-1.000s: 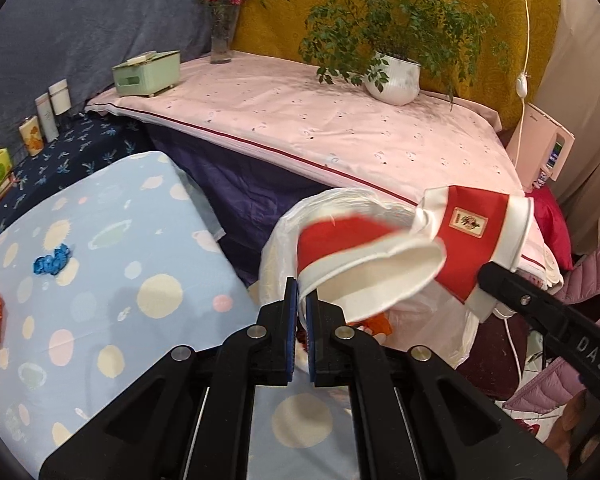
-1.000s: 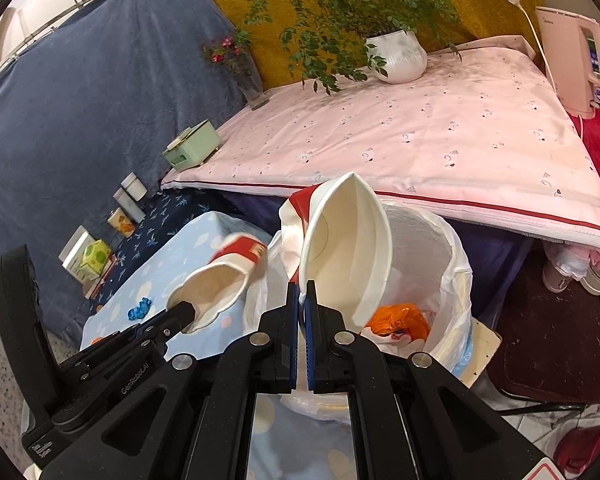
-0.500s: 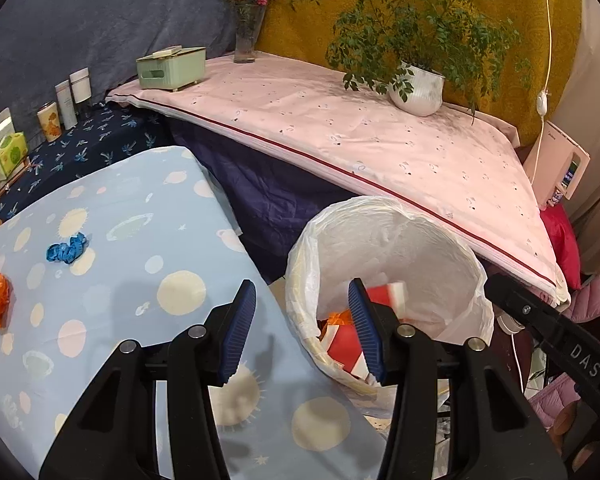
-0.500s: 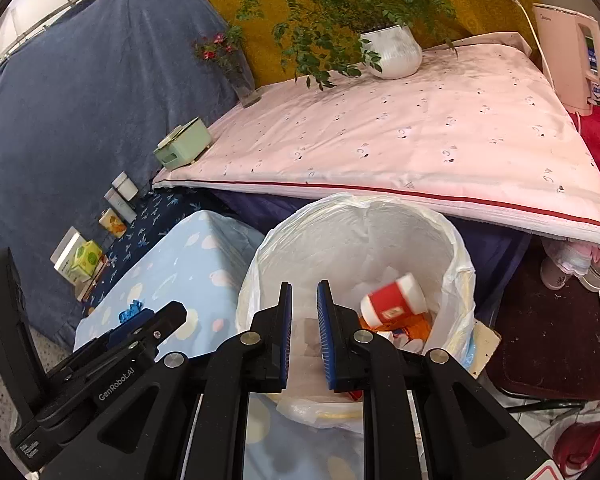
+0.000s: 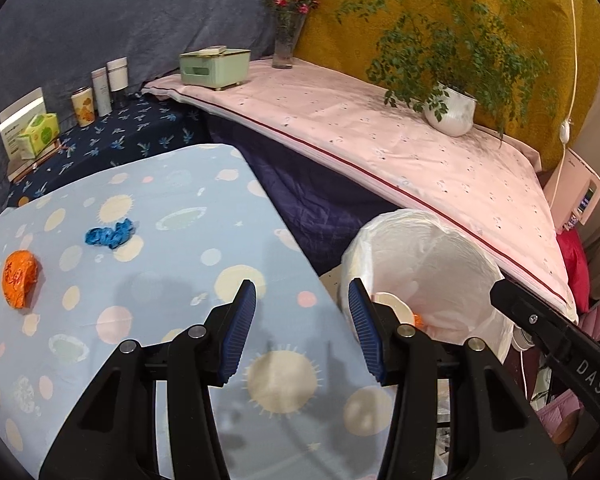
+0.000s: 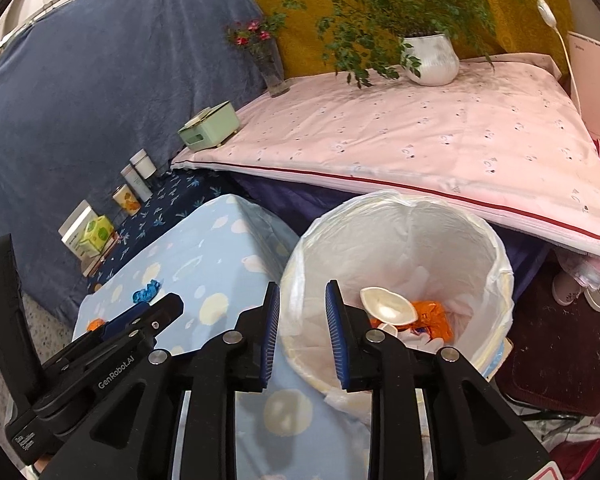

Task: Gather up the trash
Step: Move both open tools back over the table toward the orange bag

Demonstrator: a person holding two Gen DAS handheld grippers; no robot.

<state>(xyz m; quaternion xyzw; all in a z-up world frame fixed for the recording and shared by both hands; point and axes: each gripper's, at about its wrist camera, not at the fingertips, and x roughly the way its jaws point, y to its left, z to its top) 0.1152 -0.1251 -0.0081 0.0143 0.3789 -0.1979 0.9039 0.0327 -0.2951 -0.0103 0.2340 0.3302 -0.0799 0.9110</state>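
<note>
A bin with a white liner [image 6: 496, 252] stands beside the blue dotted table [image 5: 160, 264]; it also shows in the left wrist view [image 5: 460, 248]. Inside it lie a crushed white cup [image 6: 386, 304] and an orange wrapper [image 6: 434, 316]. On the table lie a crumpled blue scrap [image 5: 110, 234] and an orange wrapper [image 5: 20, 278]. My left gripper [image 5: 302, 330] is open and empty over the table's right edge. My right gripper [image 6: 302, 332] is open and empty at the bin's near rim.
A raised surface under a pink cloth [image 5: 380, 140] carries a potted plant [image 5: 450, 110], a green box [image 5: 214, 66] and a flower vase [image 5: 286, 42]. Tins and boxes [image 5: 82, 106] stand on a dark blue cloth at the back left. A white appliance [image 5: 578, 196] stands at the right.
Both grippers held red-and-white paper cups over the bin, opened and dropped them in. Now both jaws are wider open, and the left gripper has swung left toward the table.
</note>
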